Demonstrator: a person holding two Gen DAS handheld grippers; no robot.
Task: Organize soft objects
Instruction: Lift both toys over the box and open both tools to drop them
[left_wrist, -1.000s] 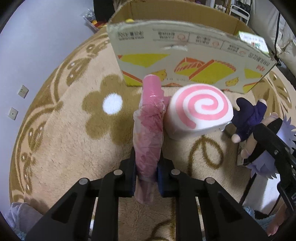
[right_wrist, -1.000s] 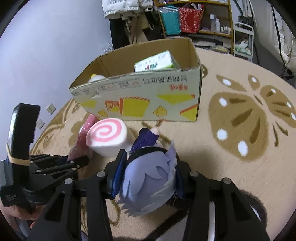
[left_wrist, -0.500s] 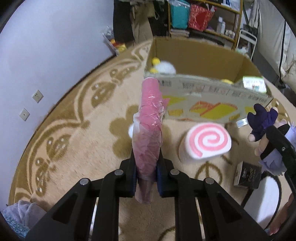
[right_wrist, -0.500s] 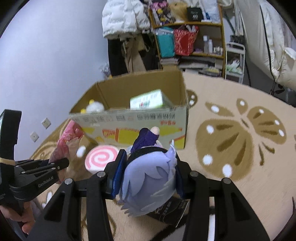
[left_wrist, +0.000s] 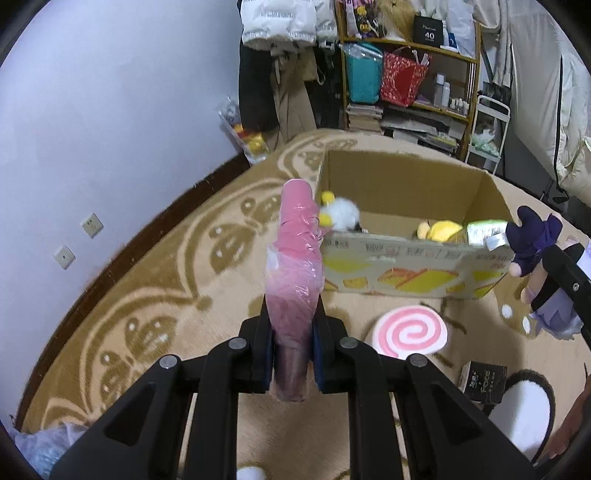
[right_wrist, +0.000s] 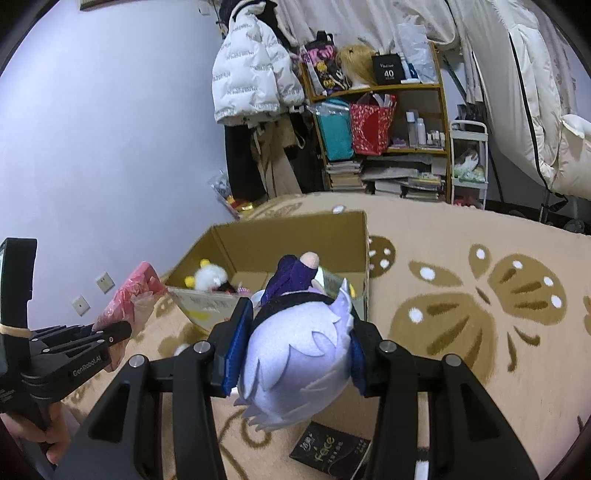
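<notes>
While a few toys (left_wrist: 338, 216) are sitting in the box (left_wrist: 406, 254), I'm gripping a pink roll (left_wrist: 295, 291) in my left claw (left_wrist: 291, 354), squeezing a doll (right_wrist: 295, 365) in my right claw (right_wrist: 293, 354), with the swirl cushion (left_wrist: 410, 332) lying unpacked.

Upright pink roll (left_wrist: 293, 280), lilac-haired plush (right_wrist: 295, 362)

"GenRobot.AI" on left gripper (right_wrist: 110, 334); "40" on black bag (right_wrist: 388, 68)

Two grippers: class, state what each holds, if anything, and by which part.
Left gripper clamps the pink plastic-wrapped soft roll near its lower end. Right gripper clamps the lilac-haired plush doll by its head.
</notes>
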